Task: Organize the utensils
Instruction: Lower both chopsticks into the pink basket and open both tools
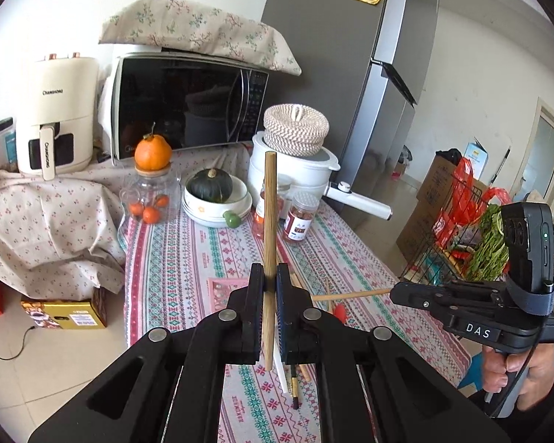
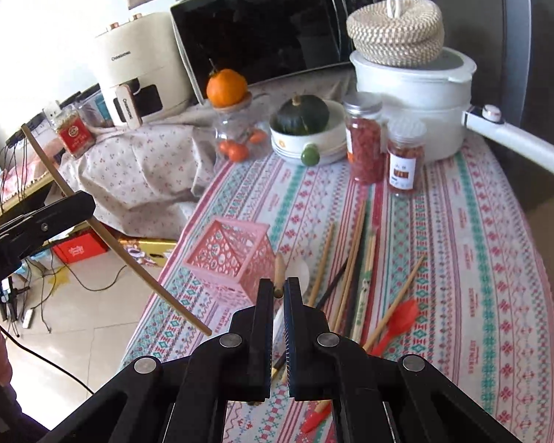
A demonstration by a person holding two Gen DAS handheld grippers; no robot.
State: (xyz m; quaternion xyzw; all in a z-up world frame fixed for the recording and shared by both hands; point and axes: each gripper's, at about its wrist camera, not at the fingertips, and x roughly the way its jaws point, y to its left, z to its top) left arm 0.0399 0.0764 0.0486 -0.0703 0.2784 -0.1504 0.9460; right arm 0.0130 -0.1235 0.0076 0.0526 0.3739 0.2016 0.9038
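patterned tablecloth (image 1: 188, 258) fills the left wrist view; the left gripper (image 1: 270, 277) pinches an upright wooden chopstick (image 1: 269, 199), and the right gripper (image 1: 395, 293) pinches another chopstick (image 1: 351, 295) by its end. right wrist view: fingers (image 2: 262, 317) pressed on that stick; loose chopsticks (image 2: 354, 258) lie beside the pink basket (image 2: 232, 254).

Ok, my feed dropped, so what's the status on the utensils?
Left gripper shut on upright chopstick. Right gripper shut on second chopstick. Pink basket unobstructed; loose chopsticks, red spoon on tablecloth.
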